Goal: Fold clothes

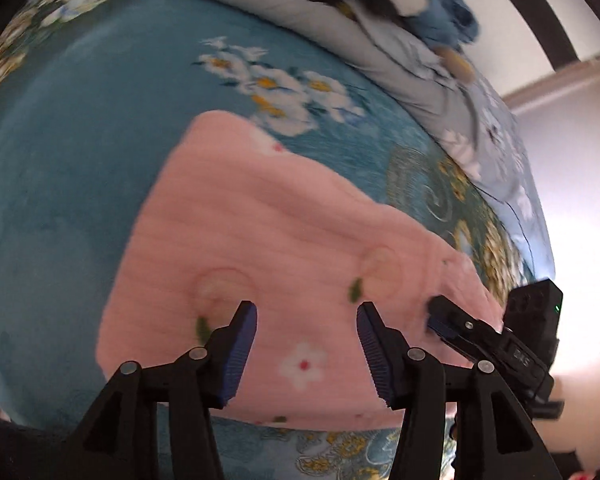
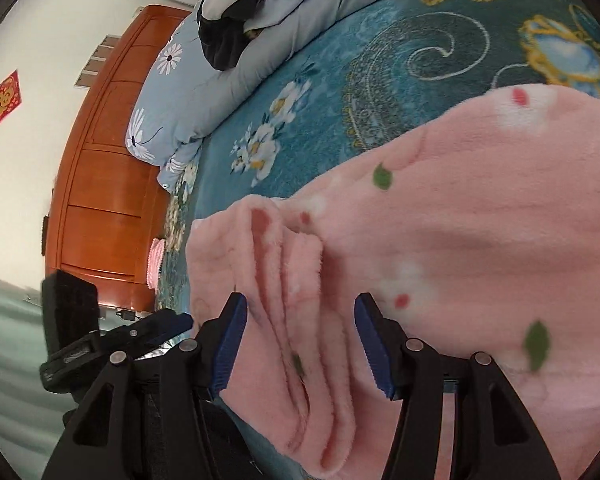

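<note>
A pink fleece garment (image 1: 268, 248) with white flowers and green leaves lies folded flat on a teal flowered bedspread (image 1: 80, 160). My left gripper (image 1: 306, 312) is open just above the garment's near part, with nothing between its blue pads. The right gripper's fingers (image 1: 452, 320) show at the garment's right edge in the left wrist view. In the right wrist view the garment (image 2: 460, 240) fills the right side, with stacked folded edges (image 2: 292, 280) running between the pads. My right gripper (image 2: 300, 308) is open around those layered edges.
A rumpled light blue duvet with daisies (image 2: 204, 80) and dark clothes (image 2: 224, 36) lie along the far side of the bed. An orange wooden headboard (image 2: 108, 180) stands at the left. The other gripper (image 2: 100, 344) shows at lower left.
</note>
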Demonstrator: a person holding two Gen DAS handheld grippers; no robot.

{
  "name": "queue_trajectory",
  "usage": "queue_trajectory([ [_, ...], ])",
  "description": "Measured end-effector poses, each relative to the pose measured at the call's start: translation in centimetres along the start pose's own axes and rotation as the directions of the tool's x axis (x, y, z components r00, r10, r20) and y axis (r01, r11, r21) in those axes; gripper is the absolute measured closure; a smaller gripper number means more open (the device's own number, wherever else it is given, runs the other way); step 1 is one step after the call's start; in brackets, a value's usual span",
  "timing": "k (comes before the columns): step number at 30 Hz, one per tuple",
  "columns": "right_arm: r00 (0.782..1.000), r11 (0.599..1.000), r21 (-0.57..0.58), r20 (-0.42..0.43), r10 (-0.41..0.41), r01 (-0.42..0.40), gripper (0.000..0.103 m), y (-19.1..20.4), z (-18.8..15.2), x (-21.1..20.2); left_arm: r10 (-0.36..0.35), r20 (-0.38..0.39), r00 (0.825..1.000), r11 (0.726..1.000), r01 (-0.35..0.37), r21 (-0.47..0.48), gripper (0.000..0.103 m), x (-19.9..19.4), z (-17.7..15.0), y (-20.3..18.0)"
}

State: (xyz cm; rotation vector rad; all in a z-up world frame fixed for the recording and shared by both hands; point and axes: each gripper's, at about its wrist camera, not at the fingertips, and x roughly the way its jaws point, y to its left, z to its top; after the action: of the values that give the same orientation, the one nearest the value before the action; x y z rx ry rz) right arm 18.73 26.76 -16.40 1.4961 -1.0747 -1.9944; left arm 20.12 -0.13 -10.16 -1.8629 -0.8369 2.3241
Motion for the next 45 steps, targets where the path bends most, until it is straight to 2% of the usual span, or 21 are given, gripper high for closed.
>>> queue_trajectory([
  [1, 1.0, 1.0, 0.006, -0.006, 0.014, -0.014, 0.046, 0.0, 0.2, 0.6, 0.011, -0.004, 1.0, 1.0, -0.011, -0.023, 0.047, 0.2, -0.1, 0.4],
  [6, 1.0, 0.998, -0.049, -0.003, -0.031, 0.031, 0.046, 2.0, 1.0, 2.2, 0.066, -0.027, 0.997, 0.988, -0.069, -0.137, 0.047, 1.4, -0.6, 2.5],
  [8, 0.999, 0.996, -0.08, 0.016, -0.036, 0.037, 0.049, 3.1, 1.3, 2.2, 0.095, -0.018, 0.995, 0.99, -0.097, -0.101, 0.047, 1.4, -0.7, 1.6],
  [10, 0.997, 0.989, -0.137, 0.057, -0.048, 0.056, 0.092, 4.7, 1.3, 1.5, 0.11, -0.005, 0.994, 0.992, -0.11, -0.064, 0.047, 1.2, -0.9, 0.8],
  [12, 0.992, 0.971, -0.23, 0.116, -0.048, 0.073, 0.092, 6.7, 0.8, -0.1, 0.117, 0.005, 0.993, 0.992, -0.117, -0.036, 0.047, 0.8, -1.1, 0.2],
  [13, 0.988, 0.956, -0.282, 0.149, -0.032, 0.073, 0.092, 7.7, 0.4, -1.1, 0.118, 0.007, 0.993, 0.992, -0.117, -0.037, 0.047, 0.8, -1.1, 0.2],
  [15, 0.983, 0.935, -0.336, 0.177, -0.053, 0.111, 0.092, 8.5, -0.2, -2.2, 0.119, 0.0, 0.993, 0.991, -0.119, -0.054, 0.047, 0.8, -1.2, 0.6],
  [19, 0.97, 0.951, -0.194, 0.083, -0.227, 0.239, 0.092, 3.4, 0.3, 0.4, 0.117, -0.022, 0.993, 0.991, -0.118, -0.069, 0.047, 1.0, -1.3, 1.2],
  [22, 0.975, 0.969, -0.119, 0.071, -0.212, 0.219, 0.092, 1.0, 0.1, 0.6, 0.113, -0.023, 0.993, 0.991, -0.115, -0.07, 0.047, 1.0, -1.4, 1.3],
  [24, 0.969, 0.96, -0.139, 0.078, -0.235, 0.244, 0.092, 1.5, 0.2, 0.4, 0.106, -0.016, 0.994, 0.991, -0.107, -0.081, 0.047, 0.9, -1.4, 1.5],
  [28, 0.977, 0.961, -0.183, 0.087, -0.194, 0.208, 0.091, 2.9, 0.6, -0.5, 0.075, 0.017, 0.997, 0.993, -0.073, -0.098, 0.047, 0.3, -1.4, 1.7],
  [30, 0.977, 0.958, -0.192, 0.073, -0.202, 0.212, 0.088, 3.1, 0.7, -0.6, 0.052, 0.031, 0.998, 0.993, -0.048, -0.109, 0.047, 0.0, -1.3, 1.8],
  [31, 0.971, 0.952, -0.191, 0.074, -0.229, 0.239, 0.078, 3.3, 0.6, -0.7, 0.044, 0.04, 0.998, 0.993, -0.039, -0.113, 0.047, -0.1, -1.2, 1.9],
  [33, 0.96, 0.94, -0.202, 0.095, -0.262, 0.277, 0.073, 3.9, 0.1, -1.7, 0.035, 0.053, 0.998, 0.993, -0.029, -0.117, 0.047, -0.4, -1.2, 2.0],
  [35, 0.977, 0.95, -0.227, 0.076, -0.201, 0.213, 0.072, 4.5, -1.0, -2.6, 0.034, 0.064, 0.997, 0.993, -0.026, -0.119, 0.046, -0.6, -1.2, 2.1],
  [37, 0.99, 0.964, -0.226, 0.007, -0.139, 0.137, 0.07, 4.5, -2.2, -2.3, 0.037, 0.055, 0.998, 0.992, -0.031, -0.119, 0.046, -0.3, -1.1, 2.2],
  [45, 0.988, 0.979, -0.153, -0.044, -0.145, 0.137, 0.069, 2.9, -3.1, 0.2, 0.034, 0.076, 0.997, 0.992, -0.024, -0.127, 0.045, -0.8, -1.0, 3.1],
])
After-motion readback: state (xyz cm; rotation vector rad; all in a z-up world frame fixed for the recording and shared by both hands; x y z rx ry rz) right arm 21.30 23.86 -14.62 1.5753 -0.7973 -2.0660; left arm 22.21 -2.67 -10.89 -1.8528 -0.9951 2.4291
